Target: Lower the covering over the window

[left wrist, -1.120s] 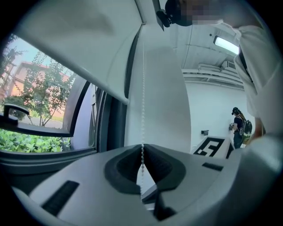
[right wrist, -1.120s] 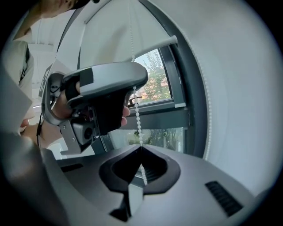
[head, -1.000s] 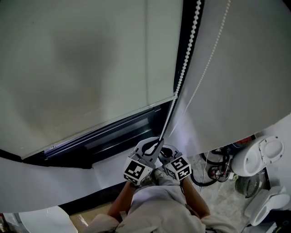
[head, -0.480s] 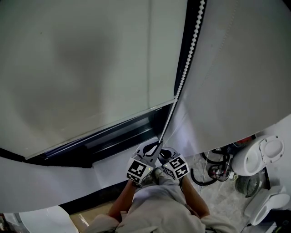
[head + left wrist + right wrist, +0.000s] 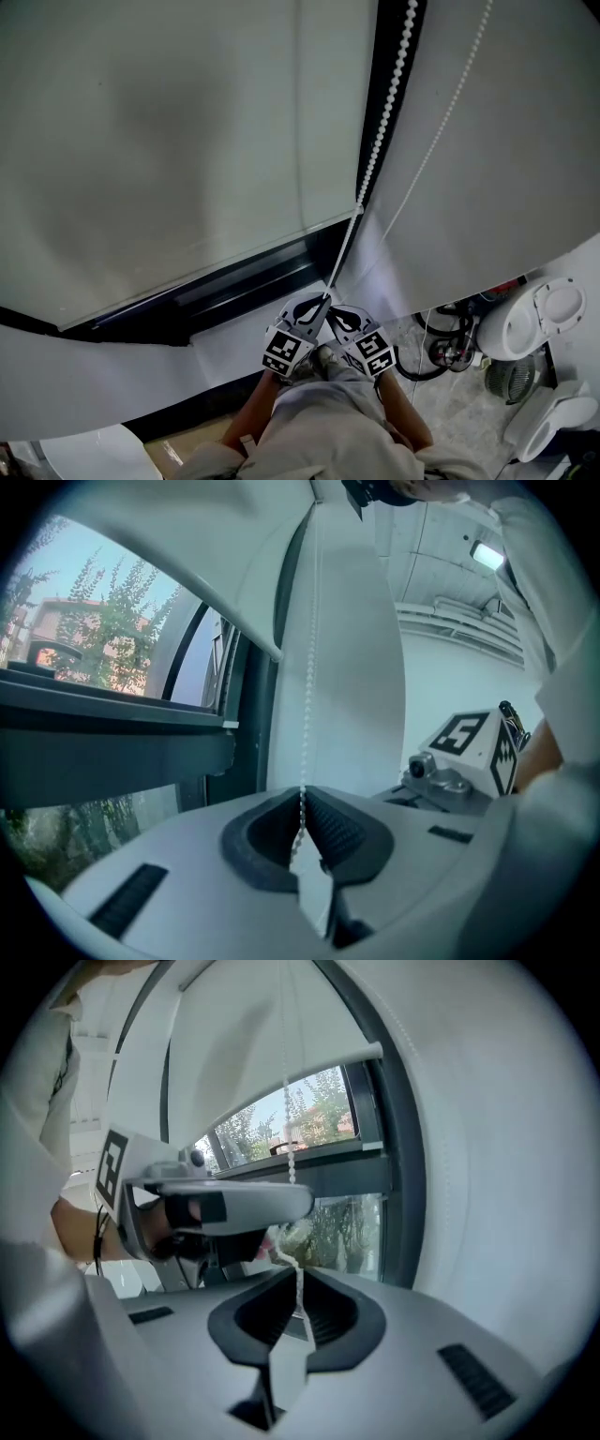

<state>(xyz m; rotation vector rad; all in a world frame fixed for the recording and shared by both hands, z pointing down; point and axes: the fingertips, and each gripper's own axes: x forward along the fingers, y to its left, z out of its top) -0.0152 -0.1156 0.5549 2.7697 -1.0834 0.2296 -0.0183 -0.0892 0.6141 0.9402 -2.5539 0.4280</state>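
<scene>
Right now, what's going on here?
A person is working the white bead chain of a pale roller blind with a tool in each hand. The left tool is shut on the chain. The right tool grips it too, though its jaws have just been opening slightly. The blind's bottom edge hangs above the base of the dark window frame, so it is not fully down.

Head view looks steeply down; both gripper views closely face the window (image 5: 103, 639).
</scene>
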